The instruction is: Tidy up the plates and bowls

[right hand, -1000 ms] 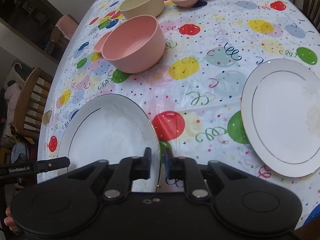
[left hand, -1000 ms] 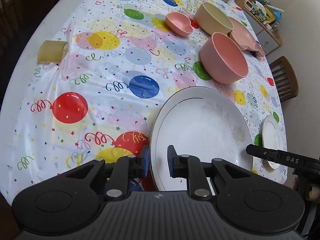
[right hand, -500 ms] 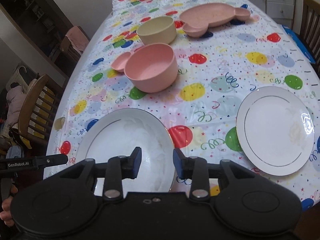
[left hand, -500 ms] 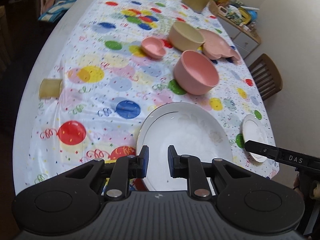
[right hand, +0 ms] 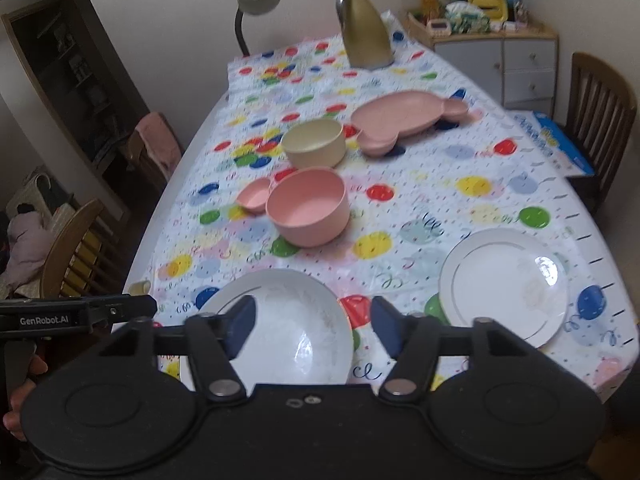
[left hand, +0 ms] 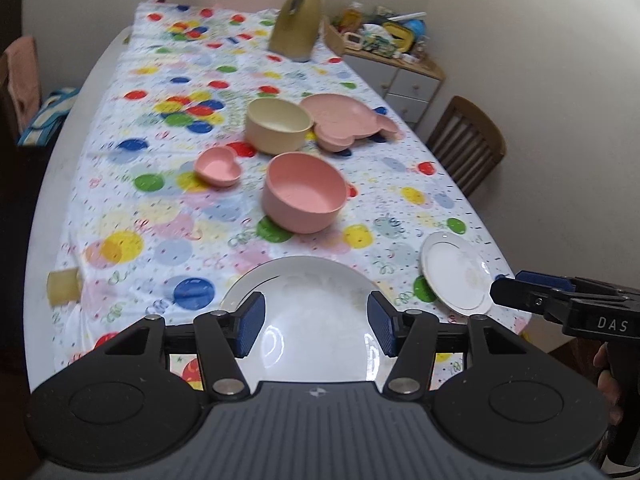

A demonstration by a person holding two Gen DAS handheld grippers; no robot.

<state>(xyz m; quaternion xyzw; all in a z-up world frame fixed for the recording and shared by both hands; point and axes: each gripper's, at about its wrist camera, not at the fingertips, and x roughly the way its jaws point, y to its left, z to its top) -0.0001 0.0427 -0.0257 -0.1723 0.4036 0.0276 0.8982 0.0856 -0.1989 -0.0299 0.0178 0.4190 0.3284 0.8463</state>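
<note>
A large white plate [left hand: 312,320] lies at the table's near edge; it also shows in the right wrist view [right hand: 288,328]. A smaller white plate [left hand: 456,276] lies to its right, also in the right wrist view [right hand: 504,284]. Farther back stand a pink bowl [left hand: 304,192], a cream bowl [left hand: 278,125], a small pink heart dish [left hand: 218,167] and a pink animal-shaped plate [left hand: 344,118]. My left gripper [left hand: 315,324] is open and empty above the large plate. My right gripper [right hand: 314,326] is open and empty above the same plate's right rim.
A gold jug [left hand: 298,20] stands at the table's far end. A yellowish roll [left hand: 64,286] lies at the left table edge. Wooden chairs [right hand: 596,112] stand on both sides. A cabinet [right hand: 496,60] with clutter is at the back right. A lamp [right hand: 256,0] stands behind the table.
Both grippers have opened from shut on the large plate's rim and pulled up and back. The large plate now lies flat on the table.
</note>
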